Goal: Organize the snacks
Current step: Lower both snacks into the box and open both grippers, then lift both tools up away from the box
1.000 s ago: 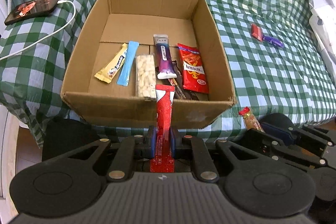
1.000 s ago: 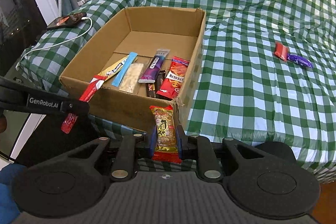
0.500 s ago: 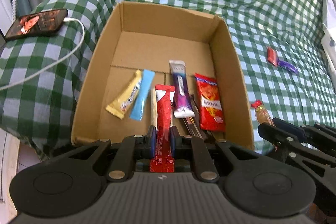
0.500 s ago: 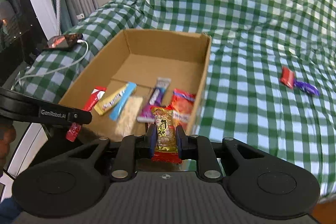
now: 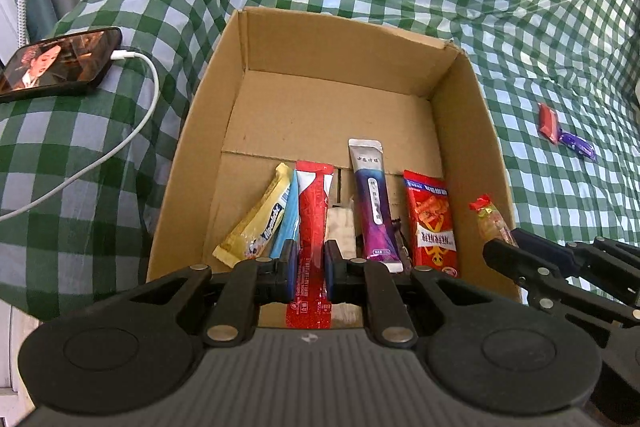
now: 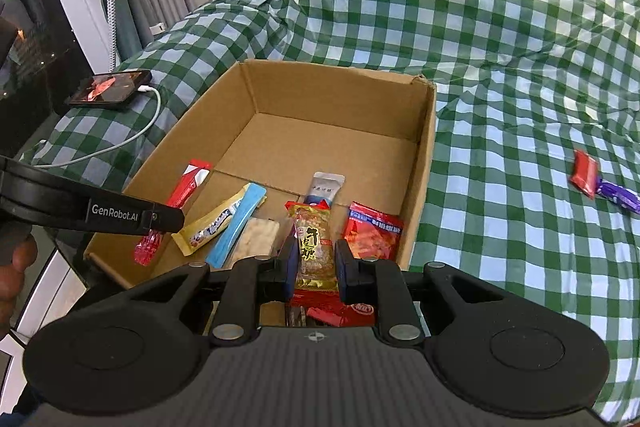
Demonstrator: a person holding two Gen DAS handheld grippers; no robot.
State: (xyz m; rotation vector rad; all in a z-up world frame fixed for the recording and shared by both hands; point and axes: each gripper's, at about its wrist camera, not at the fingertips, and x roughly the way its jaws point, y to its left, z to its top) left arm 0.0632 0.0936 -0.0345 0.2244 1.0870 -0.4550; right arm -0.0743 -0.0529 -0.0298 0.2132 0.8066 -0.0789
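An open cardboard box (image 5: 464,115) (image 6: 424,155) sits on the green checked cloth. Several snack packets lie in its near half: a yellow bar (image 5: 256,223), a blue stick (image 6: 238,227), a purple sachet (image 5: 372,203) and a red crisp packet (image 5: 432,223). My left gripper (image 5: 311,263) is shut on a long red stick packet (image 5: 314,211) (image 6: 188,185), held over the box's near edge. My right gripper (image 6: 316,263) is shut on a clear peanut-candy packet (image 6: 314,243) (image 5: 492,223), held above the box's near right part.
A red packet (image 6: 583,173) (image 5: 547,123) and a purple packet (image 6: 618,197) (image 5: 578,146) lie on the cloth to the right of the box. A phone (image 5: 56,65) (image 6: 110,90) with a white charging cable (image 5: 132,131) lies left of the box.
Both grippers have moved forward from in front of the box to over its near part, each still holding its packet.
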